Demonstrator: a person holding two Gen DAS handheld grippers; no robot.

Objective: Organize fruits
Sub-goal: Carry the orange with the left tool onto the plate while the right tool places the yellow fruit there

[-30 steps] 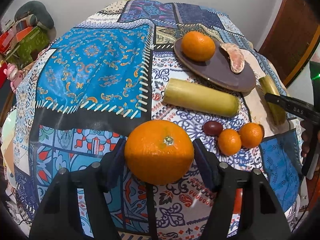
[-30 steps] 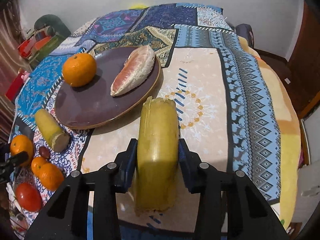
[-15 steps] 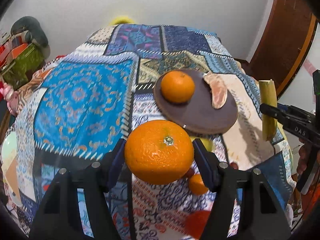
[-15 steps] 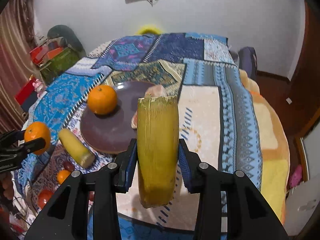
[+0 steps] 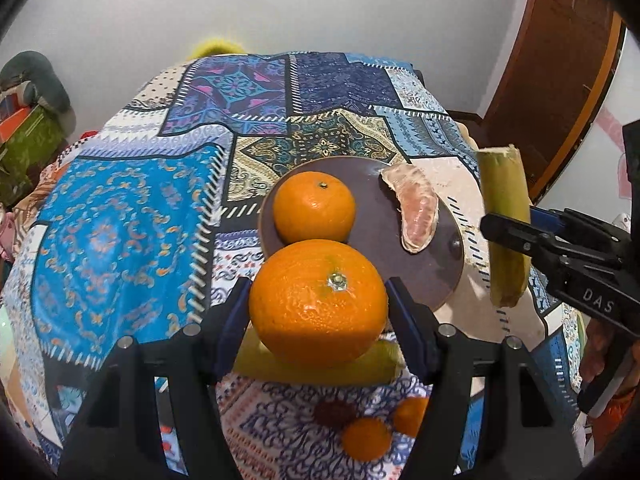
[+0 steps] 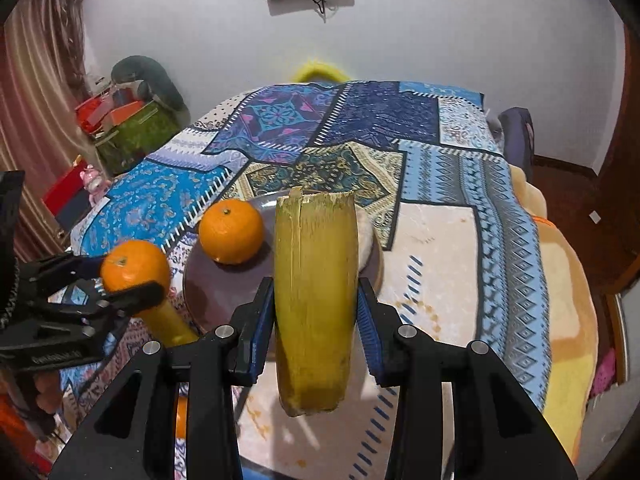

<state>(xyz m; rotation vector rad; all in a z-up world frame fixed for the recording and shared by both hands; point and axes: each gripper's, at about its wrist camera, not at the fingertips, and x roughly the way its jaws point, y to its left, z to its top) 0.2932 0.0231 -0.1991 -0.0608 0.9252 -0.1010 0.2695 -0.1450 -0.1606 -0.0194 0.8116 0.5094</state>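
Note:
My left gripper (image 5: 318,304) is shut on a large orange (image 5: 318,300) and holds it in the air near the front edge of a dark brown plate (image 5: 384,256). The plate carries a second orange (image 5: 314,212) and a peeled pomelo segment (image 5: 416,212). My right gripper (image 6: 316,312) is shut on a yellow-green sugarcane piece (image 6: 316,276), held upright above the cloth to the right of the plate (image 6: 224,292). The left gripper with its orange (image 6: 134,266) shows in the right wrist view.
A second sugarcane piece (image 5: 320,368) lies under the held orange. Two small oranges (image 5: 366,438) and a dark red fruit (image 5: 334,414) lie on the patchwork cloth (image 5: 120,240) near the front. Clutter stands at the left (image 6: 128,128); a wooden door (image 5: 560,80) at the right.
Both grippers have risen from the table with their loads. The left one with its orange has come closer to the plate; the right one has lifted the sugarcane clear of the cloth.

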